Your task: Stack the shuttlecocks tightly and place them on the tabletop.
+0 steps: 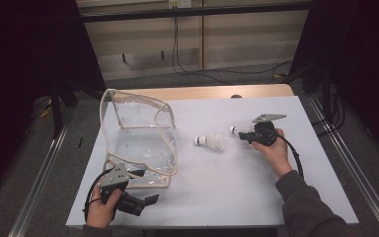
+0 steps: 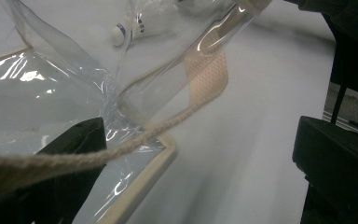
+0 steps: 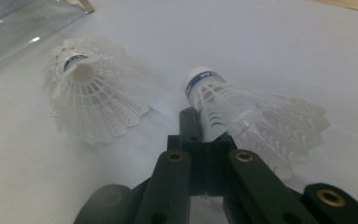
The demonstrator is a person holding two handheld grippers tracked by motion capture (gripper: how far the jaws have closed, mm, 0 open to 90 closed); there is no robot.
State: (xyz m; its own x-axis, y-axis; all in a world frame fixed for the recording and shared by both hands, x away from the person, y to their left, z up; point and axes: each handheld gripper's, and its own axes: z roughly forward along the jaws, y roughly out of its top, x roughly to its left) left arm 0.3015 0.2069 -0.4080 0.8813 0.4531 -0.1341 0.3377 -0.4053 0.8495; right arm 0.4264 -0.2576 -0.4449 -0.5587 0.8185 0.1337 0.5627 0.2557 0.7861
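Two grippers, right gripper (image 3: pixel 200 135) jaws clenched on a shuttlecock (image 3: pixel 242 112), left gripper (image 1: pixel 140 190) jaws apart beside clear bag (image 1: pixel 138 143)

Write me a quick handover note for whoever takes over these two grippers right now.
Right gripper: shut on a shuttlecock, gripped at its skirt, low over the table.
Left gripper: jaws at the near corner of the clear bag; grip not clear.
Second shuttlecock: lying loose on the table between bag and right gripper.
Done: one shuttlecock picked.
Left: probably both shuttlecocks go into the bag; none is inside yet.
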